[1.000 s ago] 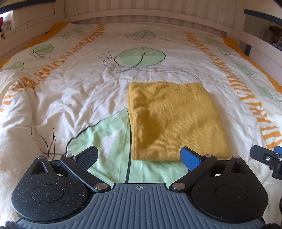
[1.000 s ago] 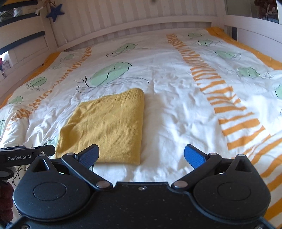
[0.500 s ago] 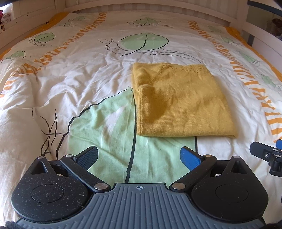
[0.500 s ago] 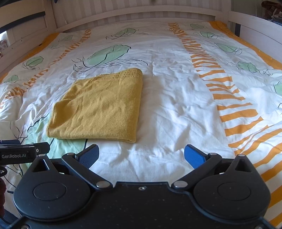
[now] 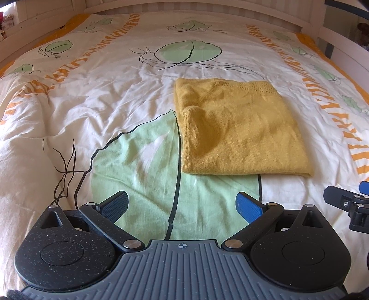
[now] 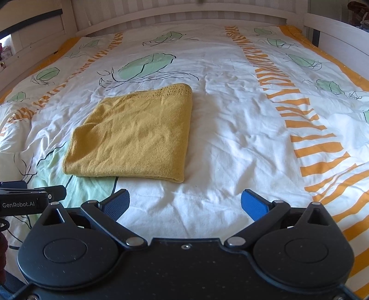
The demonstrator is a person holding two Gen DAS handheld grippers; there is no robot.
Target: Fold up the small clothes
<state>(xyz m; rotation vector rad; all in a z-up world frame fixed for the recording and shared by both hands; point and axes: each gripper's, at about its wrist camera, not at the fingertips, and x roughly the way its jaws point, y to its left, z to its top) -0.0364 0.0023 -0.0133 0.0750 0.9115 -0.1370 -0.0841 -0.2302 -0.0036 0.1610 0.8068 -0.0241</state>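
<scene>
A mustard-yellow knitted garment (image 5: 239, 129) lies folded into a flat rectangle on the bed; it also shows in the right wrist view (image 6: 136, 136). My left gripper (image 5: 181, 206) is open and empty, held above the duvet short of the garment's near edge. My right gripper (image 6: 185, 204) is open and empty, held short of the garment's near right corner. Each gripper shows at the edge of the other's view, the right one (image 5: 346, 205) and the left one (image 6: 27, 198).
The bed is covered by a white duvet (image 6: 230, 120) with green leaf prints and orange striped bands. A white slatted headboard (image 6: 184, 16) stands at the far end, with white side rails (image 6: 341, 34) along both sides.
Both grippers have drawn back from the garment toward the foot of the bed, so it sits farther ahead in both views. The garment has not moved. Both stay open.
</scene>
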